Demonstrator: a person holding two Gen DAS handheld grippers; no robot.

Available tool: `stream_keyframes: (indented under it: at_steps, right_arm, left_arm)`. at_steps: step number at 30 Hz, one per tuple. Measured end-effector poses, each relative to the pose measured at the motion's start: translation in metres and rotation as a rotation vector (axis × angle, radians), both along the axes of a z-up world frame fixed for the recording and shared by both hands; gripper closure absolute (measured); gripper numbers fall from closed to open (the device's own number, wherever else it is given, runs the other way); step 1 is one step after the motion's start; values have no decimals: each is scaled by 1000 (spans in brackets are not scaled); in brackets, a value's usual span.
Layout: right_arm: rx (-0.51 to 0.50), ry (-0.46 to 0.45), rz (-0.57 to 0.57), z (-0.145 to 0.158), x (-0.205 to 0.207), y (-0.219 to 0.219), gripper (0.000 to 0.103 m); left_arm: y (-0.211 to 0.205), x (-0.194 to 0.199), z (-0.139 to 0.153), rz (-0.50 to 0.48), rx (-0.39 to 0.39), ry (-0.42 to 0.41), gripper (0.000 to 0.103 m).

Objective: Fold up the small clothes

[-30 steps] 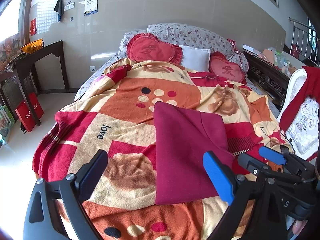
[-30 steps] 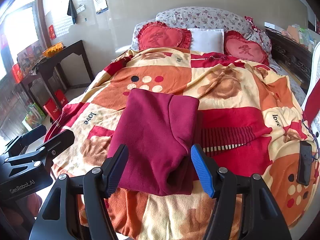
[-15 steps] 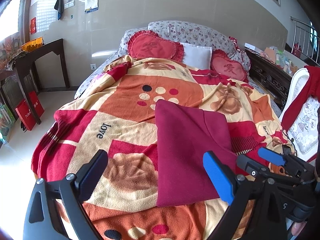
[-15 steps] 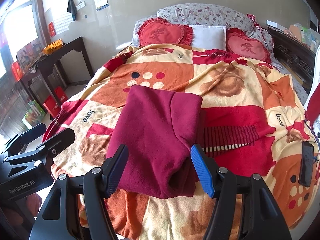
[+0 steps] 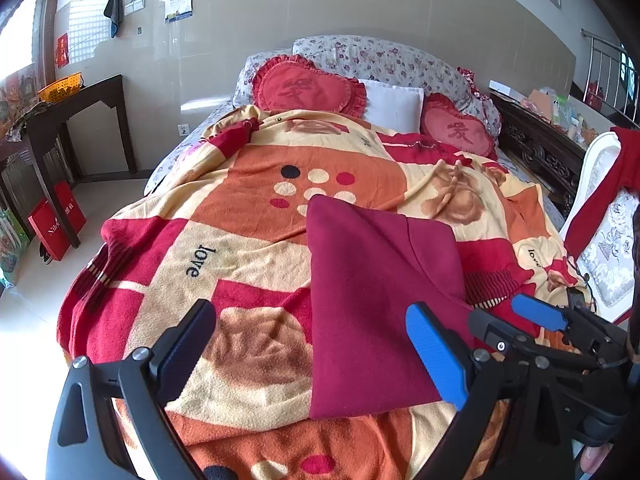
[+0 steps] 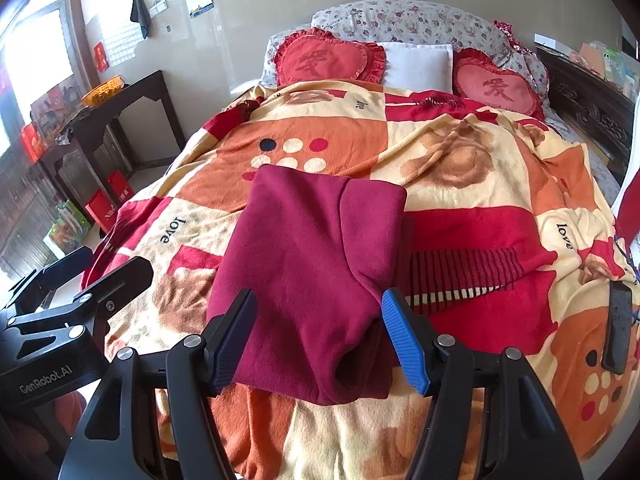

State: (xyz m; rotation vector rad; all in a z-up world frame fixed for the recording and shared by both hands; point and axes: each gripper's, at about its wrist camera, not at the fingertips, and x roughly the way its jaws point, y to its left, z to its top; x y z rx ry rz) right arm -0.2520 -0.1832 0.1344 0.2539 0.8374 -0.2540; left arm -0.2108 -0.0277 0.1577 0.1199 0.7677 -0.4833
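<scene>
Maroon garment point(image 6: 316, 272) lies partly folded on the blanket point(image 6: 472, 152); my left gripper point(image 5: 312, 344) and right gripper point(image 6: 320, 332) both hang wide open, empty. I'd pinch near-edge corners evenly, probably.

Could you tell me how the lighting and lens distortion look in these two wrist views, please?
Left wrist view: the floor at lower left is blown out white, and a glare streak crosses the wall. Right wrist view: the window is overexposed; fisheye bulges the blanket and darkens the corners, while the maroon garment stays sharp.
</scene>
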Motion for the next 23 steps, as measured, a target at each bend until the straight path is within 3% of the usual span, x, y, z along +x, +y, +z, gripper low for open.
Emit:
stream_keyframes:
  at_steps: [16,23]
  right_arm:
    - [11,25,8,-10,15,-5,57]
    - [22,37,4,-16,19,-9,57]
  left_arm:
    - [-5,14,-8,4,-5,22,5]
    - [-8,13,-8,-26,-25,-34,5]
